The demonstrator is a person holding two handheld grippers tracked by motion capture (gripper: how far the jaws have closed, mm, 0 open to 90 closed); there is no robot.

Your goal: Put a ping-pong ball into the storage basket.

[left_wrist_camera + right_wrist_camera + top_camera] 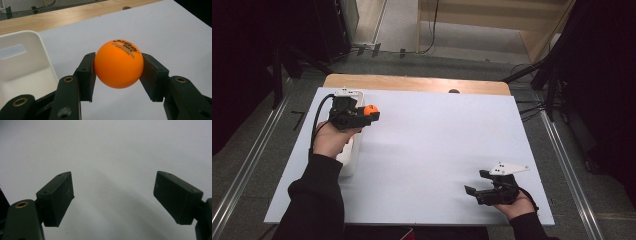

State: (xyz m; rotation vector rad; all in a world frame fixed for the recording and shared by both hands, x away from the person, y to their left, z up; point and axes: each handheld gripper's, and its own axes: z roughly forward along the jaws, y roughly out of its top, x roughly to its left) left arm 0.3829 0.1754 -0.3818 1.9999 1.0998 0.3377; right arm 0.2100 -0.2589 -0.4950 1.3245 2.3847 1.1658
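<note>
Left hand-held gripper [373, 114], upper left of the high view, is clamped on an orange ball [118, 64], both pads pressed to its sides, ball clear of the desk [437, 145]. A white bin [23, 62] stands just beside it: at the left of the left gripper view, under and behind the gripper in the high view. Judged next move, a drop into the bin, turns on this offset. Right hand-held gripper [113, 197], lower right of the high view, stands wide and empty, well apart
</note>
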